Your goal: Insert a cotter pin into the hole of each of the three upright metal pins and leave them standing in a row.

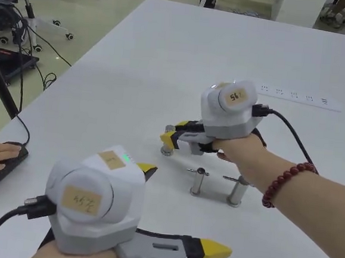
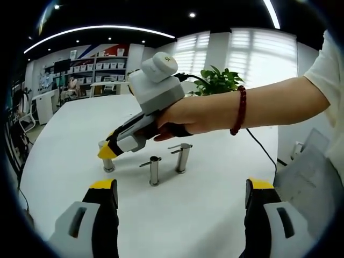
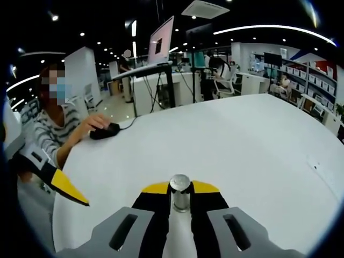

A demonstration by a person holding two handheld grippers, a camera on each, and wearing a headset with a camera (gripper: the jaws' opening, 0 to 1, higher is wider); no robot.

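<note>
Steel upright pin (image 3: pixel 180 193), short and round-topped, is sitting clamped between my right gripper (image 1: pixel 167 139) jaws; can't tell whether a cotter is through it. Near that pin the second steel pin (image 1: pixel 198 183) and, past it, the third steel pin (image 1: pixel 237 194) are standing in line, each carrying a thin metal cotter pin (image 1: pixel 192 170). My left gripper (image 2: pixel 181 185) is hovering wide apart, empty, near that pin. Risk: any sideways drag while I'm letting go could be tipping it into its neighbours.
</note>
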